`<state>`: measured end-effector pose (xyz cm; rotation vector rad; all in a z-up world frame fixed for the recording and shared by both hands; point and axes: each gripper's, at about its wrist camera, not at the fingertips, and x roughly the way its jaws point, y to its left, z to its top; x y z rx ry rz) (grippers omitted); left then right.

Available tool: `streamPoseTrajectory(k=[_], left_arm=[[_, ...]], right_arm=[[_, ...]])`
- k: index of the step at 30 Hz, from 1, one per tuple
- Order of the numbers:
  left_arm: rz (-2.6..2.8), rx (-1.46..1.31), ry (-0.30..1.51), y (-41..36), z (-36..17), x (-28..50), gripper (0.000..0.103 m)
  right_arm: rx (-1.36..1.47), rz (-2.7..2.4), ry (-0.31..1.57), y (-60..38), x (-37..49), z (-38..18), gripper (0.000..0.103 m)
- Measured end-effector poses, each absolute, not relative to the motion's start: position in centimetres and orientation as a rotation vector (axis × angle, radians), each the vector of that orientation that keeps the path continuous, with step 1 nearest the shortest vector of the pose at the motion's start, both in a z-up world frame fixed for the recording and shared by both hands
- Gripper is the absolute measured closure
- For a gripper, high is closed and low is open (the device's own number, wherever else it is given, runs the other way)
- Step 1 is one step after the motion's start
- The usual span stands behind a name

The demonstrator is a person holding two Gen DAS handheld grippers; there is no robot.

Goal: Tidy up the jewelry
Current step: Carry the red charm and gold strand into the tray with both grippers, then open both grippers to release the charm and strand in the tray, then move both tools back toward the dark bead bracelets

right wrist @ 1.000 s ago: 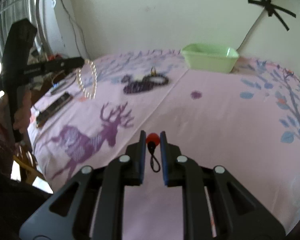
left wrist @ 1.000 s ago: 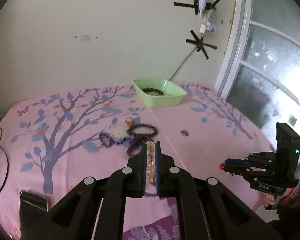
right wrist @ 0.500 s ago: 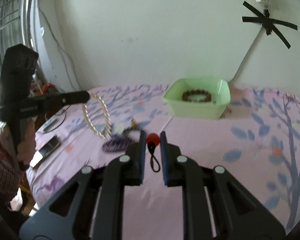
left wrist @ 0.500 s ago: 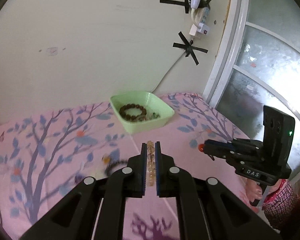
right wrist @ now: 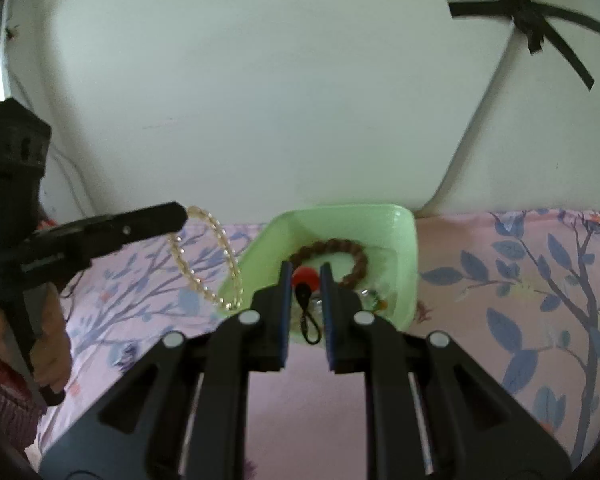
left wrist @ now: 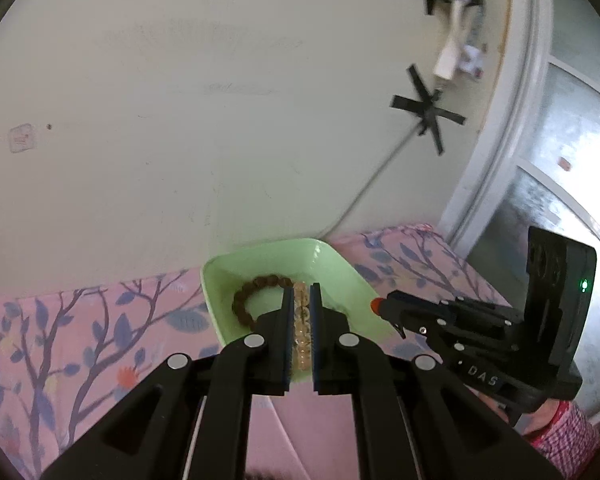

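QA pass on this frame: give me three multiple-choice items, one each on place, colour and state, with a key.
1. Where does the brown bead bracelet lie?
A. in the green tray
B. on the pink cloth
C. in a gripper

2. What colour is the bead in the right gripper?
A. blue
B. red
C. white

3. What is the left gripper doing?
A. open, holding nothing
B. shut on the clear bead bracelet
C. out of view

Key: A, it rests on the tray floor; B, a red bead sits between the pads; B, the bracelet hangs from its pads.
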<state>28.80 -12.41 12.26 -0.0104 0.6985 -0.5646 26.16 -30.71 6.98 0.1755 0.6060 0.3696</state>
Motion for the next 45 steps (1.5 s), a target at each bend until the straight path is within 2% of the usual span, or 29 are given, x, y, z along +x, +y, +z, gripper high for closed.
streamPoseTrajectory(k=[16,18,19,20,21,38,45], left_arm=[[-0.477,0.093,0.739,-14.7,8.2,31.2,0.103],[-0.468,0.101,0.731,-14.7,8.2,31.1,0.103],[-0.466,0.103,0.731,-14.7,8.3,31.1,0.103],[-0.461,0.106,0.732,-14.7,8.4,31.1,0.103],[-0.458,0.11,0.733,-14.8,8.4,31.0,0.103],[-0.403,0.167,0.727,-13.9,8.5,28.9,0.103],[-0.367,0.114,0.738,-8.8,9.1,25.5,0.103]], right_arm=[[0.171,0.352,0.654,-30.9,28.9,4.7,0.089],[0.177,0.355,0.655,-31.0,28.9,4.7,0.081],[0.177,0.345,0.645,-31.1,28.8,4.7,0.064],[0.175,0.334,0.626,-31.2,28.6,4.8,0.051],[0.171,0.333,0.611,-31.2,28.4,4.9,0.049],[0.152,0.341,0.559,-30.8,26.5,6.0,0.049],[0.167,0.384,0.567,-29.6,23.9,7.2,0.049]])
